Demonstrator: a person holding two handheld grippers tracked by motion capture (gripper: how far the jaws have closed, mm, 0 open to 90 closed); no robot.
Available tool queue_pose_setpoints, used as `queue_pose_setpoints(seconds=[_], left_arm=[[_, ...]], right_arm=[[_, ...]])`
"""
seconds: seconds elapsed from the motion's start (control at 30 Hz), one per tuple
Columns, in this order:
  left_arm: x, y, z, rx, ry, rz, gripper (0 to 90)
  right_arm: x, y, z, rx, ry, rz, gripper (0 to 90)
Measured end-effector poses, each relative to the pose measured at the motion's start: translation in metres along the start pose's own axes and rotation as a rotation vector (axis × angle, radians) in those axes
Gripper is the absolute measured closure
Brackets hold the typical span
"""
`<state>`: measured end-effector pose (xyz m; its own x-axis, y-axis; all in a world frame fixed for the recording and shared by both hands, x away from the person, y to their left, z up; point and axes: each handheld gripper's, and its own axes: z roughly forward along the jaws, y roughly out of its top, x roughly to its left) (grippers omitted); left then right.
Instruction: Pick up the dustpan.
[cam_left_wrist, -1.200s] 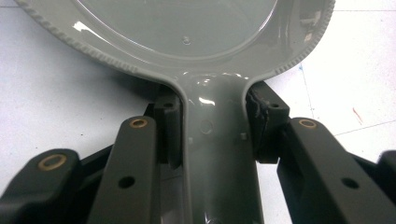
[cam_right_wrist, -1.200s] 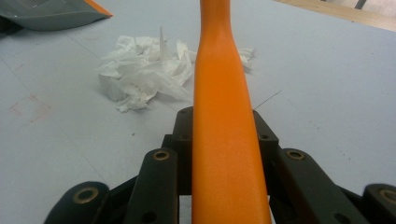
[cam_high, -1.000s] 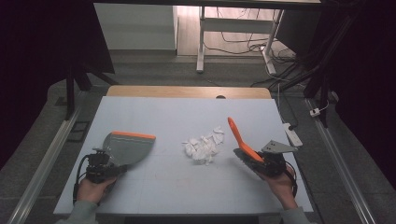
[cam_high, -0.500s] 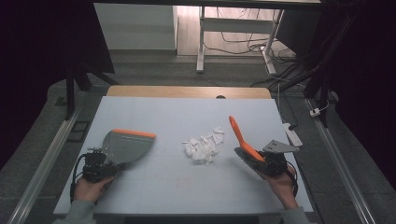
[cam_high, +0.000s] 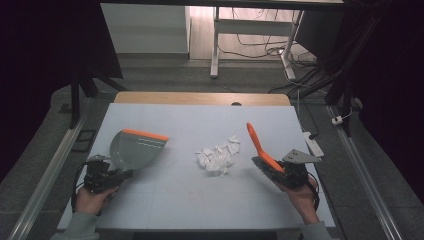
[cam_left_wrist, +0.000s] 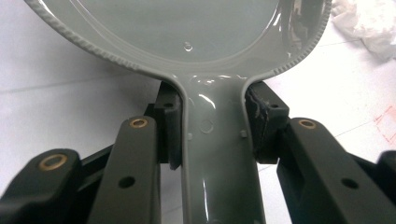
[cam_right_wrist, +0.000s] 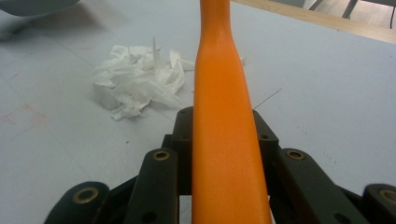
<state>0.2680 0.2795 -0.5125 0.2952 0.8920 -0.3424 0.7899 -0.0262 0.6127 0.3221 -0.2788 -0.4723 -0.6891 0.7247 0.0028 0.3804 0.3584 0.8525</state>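
Paper scraps (cam_high: 218, 156) lie heaped near the middle of the counter (cam_high: 200, 215), between the two tools and touching neither.

Left gripper (cam_left_wrist: 212, 140): jaws closed on the grey handle of the dustpan (cam_high: 134, 148), pads pressed to both sides of its neck. The pan lies toward the counter's left edge, its orange lip turned toward the heap, well apart from it. Judgement: it is held this way so the lip can receive what is swept across.

Right gripper (cam_right_wrist: 223, 135): jaws closed on the orange handle of the brush (cam_high: 261, 150), which runs up between them. The brush sits toward the right edge; its handle slants up and away toward the far edge, and the dark bristle end is low beside the gripper. Judgement: the grip suits a sideways sweep toward the pan.

Both hands come in from the near edge, forearms low, left hand (cam_high: 90, 199) and right hand (cam_high: 300, 197) each behind its gripper. Sweeping not yet begun, by the look of the untouched heap.
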Motion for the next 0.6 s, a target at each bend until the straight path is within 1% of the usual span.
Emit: queue_pose_setpoints(seconds=[0.07, 0.17, 0.2, 0.23, 0.33, 0.37, 0.43, 0.47, 0.5, 0.53, 0.6], left_arm=[[0.000, 0.001, 0.000, -0.006, -0.008, 0.007, 61.2], [0.002, 0.003, -0.004, -0.028, -0.042, 0.036, 61.3], [0.002, 0.003, -0.004, -0.028, -0.042, 0.036, 61.3], [0.001, 0.003, -0.006, -0.046, -0.046, 0.047, 61.2], [-0.001, 0.004, -0.007, -0.054, -0.048, 0.068, 61.3], [-0.001, 0.004, -0.007, -0.054, -0.048, 0.068, 61.3], [-0.004, 0.004, -0.009, -0.055, -0.054, 0.099, 61.3], [-0.004, 0.004, -0.009, -0.055, -0.054, 0.099, 61.3], [-0.005, 0.004, -0.009, -0.056, -0.056, 0.109, 61.3], [-0.008, 0.005, -0.011, -0.063, -0.058, 0.132, 61.3], [-0.010, 0.005, -0.013, -0.079, -0.059, 0.153, 61.3]], right_arm=[[0.000, 0.000, 0.000, 0.000, 0.000, 0.001, 70.4], [0.001, 0.002, 0.001, -0.005, -0.001, 0.005, 70.4], [0.001, 0.002, 0.001, -0.005, -0.001, 0.005, 70.4], [0.002, 0.003, 0.001, -0.008, 0.004, 0.007, 70.4], [0.003, 0.003, 0.001, -0.010, 0.004, 0.004, 70.4], [0.003, 0.003, 0.001, -0.012, 0.009, 0.006, 70.4], [0.004, 0.003, 0.000, -0.011, 0.008, 0.004, 70.4], [0.005, 0.003, 0.000, -0.013, 0.009, 0.002, 70.4], [0.005, 0.003, 0.000, -0.014, 0.008, 0.002, 70.4], [0.005, 0.004, 0.000, -0.016, 0.010, 0.002, 70.4], [0.005, 0.004, 0.000, -0.021, 0.012, 0.004, 70.4]])
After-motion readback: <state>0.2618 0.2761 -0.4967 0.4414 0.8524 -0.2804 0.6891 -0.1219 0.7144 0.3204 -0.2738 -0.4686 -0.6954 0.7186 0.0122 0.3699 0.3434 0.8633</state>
